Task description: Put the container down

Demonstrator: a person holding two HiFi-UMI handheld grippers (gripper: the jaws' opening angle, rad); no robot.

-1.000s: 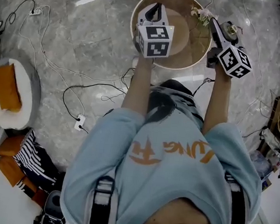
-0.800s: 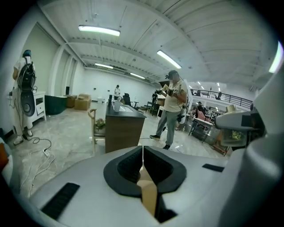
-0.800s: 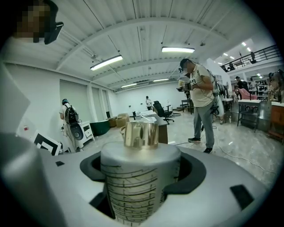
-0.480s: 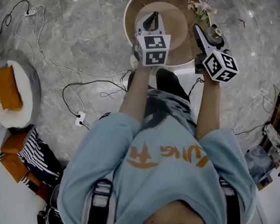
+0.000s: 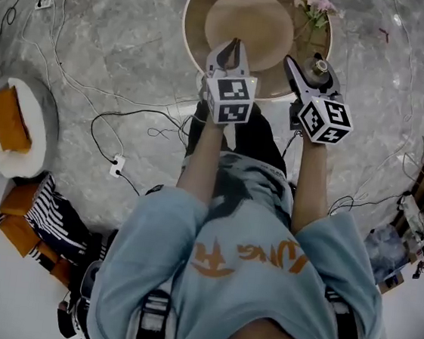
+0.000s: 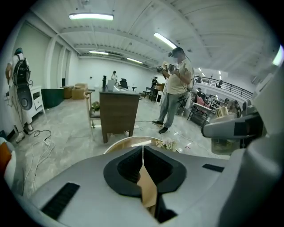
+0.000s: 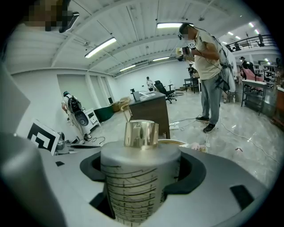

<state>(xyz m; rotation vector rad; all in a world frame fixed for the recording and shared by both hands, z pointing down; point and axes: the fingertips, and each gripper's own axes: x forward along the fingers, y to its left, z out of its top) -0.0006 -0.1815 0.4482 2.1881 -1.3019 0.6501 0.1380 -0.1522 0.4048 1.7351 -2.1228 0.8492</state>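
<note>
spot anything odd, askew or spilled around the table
Nothing spilled or broken. The container sits clamped in the right claw, and the left claw is shut on a thin tan sheet. Only the loose cables strewn over the floor beside the round table look untidy, a possible trip risk.

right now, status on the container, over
Right hand-held gripper shut on container, over round table's near rim. Left hand-held gripper shut, empty. Flowers at table's far edge.

The grey ribbed container with a gold cap [image 7: 133,181] sits in the right claw [image 5: 306,68] above the round wooden table's [image 5: 193,34] near-right rim, with the left claw [image 5: 229,49] just to its left.
</note>
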